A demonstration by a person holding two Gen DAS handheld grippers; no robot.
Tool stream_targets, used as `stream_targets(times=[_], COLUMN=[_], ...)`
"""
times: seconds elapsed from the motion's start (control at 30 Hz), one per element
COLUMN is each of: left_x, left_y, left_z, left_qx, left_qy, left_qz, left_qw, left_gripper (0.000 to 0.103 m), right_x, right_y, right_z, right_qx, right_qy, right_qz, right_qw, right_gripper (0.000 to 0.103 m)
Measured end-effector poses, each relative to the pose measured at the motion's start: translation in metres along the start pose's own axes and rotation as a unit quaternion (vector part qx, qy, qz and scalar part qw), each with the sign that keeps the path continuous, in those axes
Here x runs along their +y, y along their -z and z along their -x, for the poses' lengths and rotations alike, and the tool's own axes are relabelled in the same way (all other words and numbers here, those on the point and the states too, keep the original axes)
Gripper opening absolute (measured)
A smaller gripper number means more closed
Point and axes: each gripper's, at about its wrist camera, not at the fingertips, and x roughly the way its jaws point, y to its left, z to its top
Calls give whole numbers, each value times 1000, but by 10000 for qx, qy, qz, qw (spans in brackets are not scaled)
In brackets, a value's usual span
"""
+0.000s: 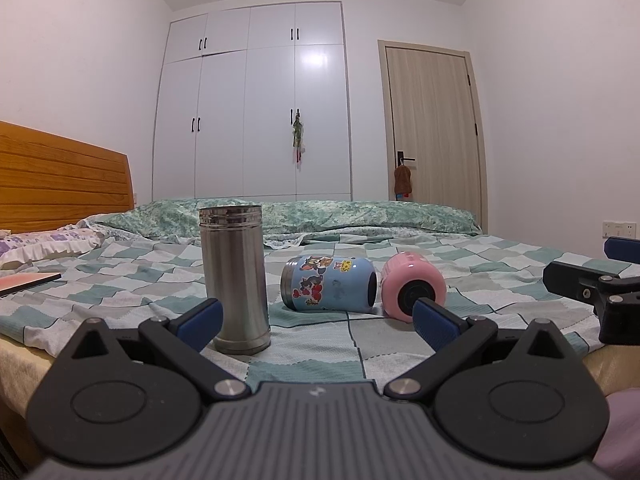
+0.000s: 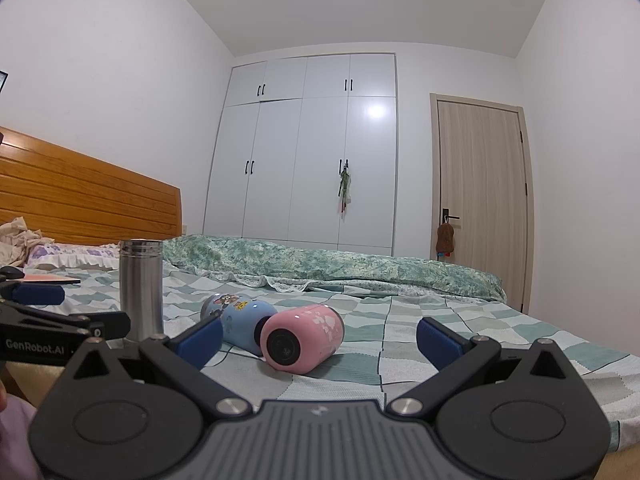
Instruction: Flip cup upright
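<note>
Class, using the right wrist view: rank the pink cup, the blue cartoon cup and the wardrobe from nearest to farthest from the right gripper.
From the right gripper:
1. Pink cup, on its side between the open jaws.
2. Blue cartoon cup, lying just behind it, left.
3. Wardrobe, against the far wall.

Both grippers are black with ribbed grey bodies, silver pivot screws and blue fingers (image 1: 202, 318) (one lettered "GenRobot.AI").

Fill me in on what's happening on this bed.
A person holds two grippers over the checked bedspread, both open and empty. The left gripper faces a tall steel cup, already upright. The right gripper faces a pink cup lying on its side beside a toppled blue cartoon cup.
</note>
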Motion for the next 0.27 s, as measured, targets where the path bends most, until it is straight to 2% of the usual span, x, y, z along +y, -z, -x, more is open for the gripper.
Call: stream_targets(times=[0.27], left_x=[2], left_y=[-1], left_z=[2], left_qx=[-29], left_qy=[48], left_qz=[-41], left_qw=[10000], left_gripper=[103], right_x=[0], right_y=[0], right_z=[0], right_qx=[-1], right_qy=[0], right_qz=[8], right_qw=[10000], right_gripper=[103])
